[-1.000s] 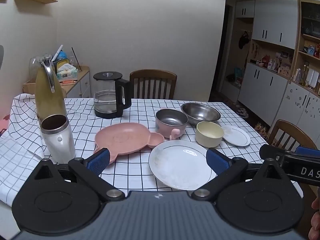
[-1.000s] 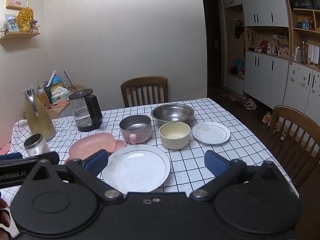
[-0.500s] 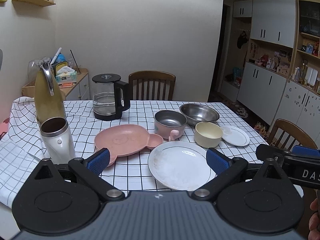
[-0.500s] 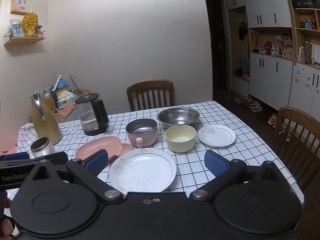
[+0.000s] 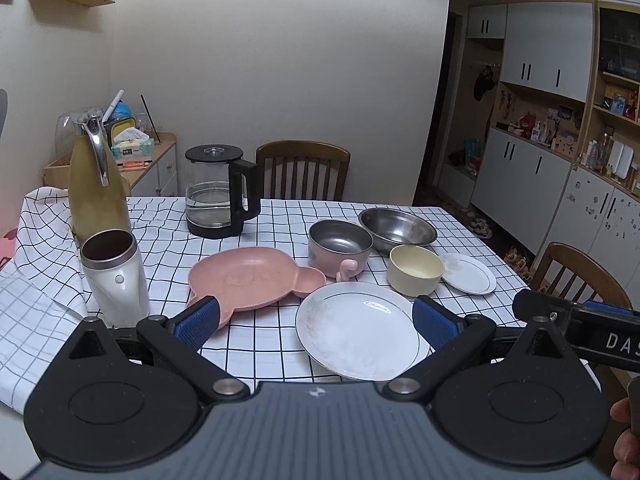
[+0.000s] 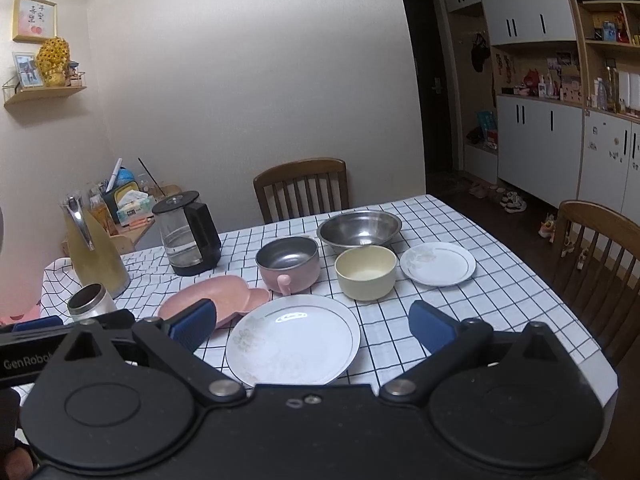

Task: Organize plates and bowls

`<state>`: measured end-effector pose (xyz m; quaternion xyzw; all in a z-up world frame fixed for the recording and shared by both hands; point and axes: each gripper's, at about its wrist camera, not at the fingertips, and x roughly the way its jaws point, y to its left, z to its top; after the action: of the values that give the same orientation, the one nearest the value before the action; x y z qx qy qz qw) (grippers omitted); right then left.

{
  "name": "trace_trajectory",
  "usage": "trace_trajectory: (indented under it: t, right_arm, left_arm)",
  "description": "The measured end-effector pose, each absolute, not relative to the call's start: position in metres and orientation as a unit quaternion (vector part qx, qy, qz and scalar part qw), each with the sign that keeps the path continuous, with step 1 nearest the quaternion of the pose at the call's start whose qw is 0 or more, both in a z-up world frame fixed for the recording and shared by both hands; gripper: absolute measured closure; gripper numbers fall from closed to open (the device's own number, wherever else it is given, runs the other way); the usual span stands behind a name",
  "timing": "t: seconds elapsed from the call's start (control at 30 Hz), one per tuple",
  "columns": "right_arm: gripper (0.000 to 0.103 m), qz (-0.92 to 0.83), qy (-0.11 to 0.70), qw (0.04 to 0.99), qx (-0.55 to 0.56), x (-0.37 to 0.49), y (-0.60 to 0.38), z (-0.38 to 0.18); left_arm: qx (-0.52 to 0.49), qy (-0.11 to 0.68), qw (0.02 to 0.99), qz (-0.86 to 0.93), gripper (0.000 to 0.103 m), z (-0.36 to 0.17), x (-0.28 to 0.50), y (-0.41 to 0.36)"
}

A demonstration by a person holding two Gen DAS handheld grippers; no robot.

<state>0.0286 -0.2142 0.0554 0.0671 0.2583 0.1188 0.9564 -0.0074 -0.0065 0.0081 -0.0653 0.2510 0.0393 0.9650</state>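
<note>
On the checked tablecloth lie a large white plate (image 5: 358, 330) (image 6: 294, 340), a pink bear-shaped plate (image 5: 250, 278) (image 6: 212, 300), a pink bowl with a steel inside (image 5: 340, 246) (image 6: 288, 264), a steel bowl (image 5: 396, 228) (image 6: 360, 228), a cream bowl (image 5: 416, 274) (image 6: 366, 272) and a small white plate (image 5: 468, 278) (image 6: 438, 264). My left gripper (image 5: 316, 320) hangs open before the table's near edge, holding nothing. My right gripper (image 6: 312, 322) is open too, above the large plate's near side, apart from it.
A glass kettle (image 5: 218, 196) stands at the back left, with a yellow carafe (image 5: 98, 188) and a white steel-rimmed cup (image 5: 114, 282) on the left. Wooden chairs stand behind the table (image 5: 302, 172) and at its right side (image 6: 600, 248). A side cabinet with clutter (image 5: 132, 152) stands far left.
Both views have risen and pulled back slightly, so the dishes sit a little lower and farther. Both grippers stay open. Nothing on the table has moved.
</note>
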Motion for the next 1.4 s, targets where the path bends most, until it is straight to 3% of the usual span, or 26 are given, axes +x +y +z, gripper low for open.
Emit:
trace_trajectory:
  t: [0.63,1.4]
  right_arm:
    - [0.0,0.122,0.274,0.953,0.047,0.042,-0.21,0.054]
    - [0.005,0.175,0.347,0.921,0.031,0.156,-0.223,0.005]
  left_arm:
    - [-0.072,0.248,0.966,0.018,0.0,0.001,0.01,-0.011]
    - [-0.098,0.329,0.936,0.072,0.0,-0.04,0.112,-0.019]
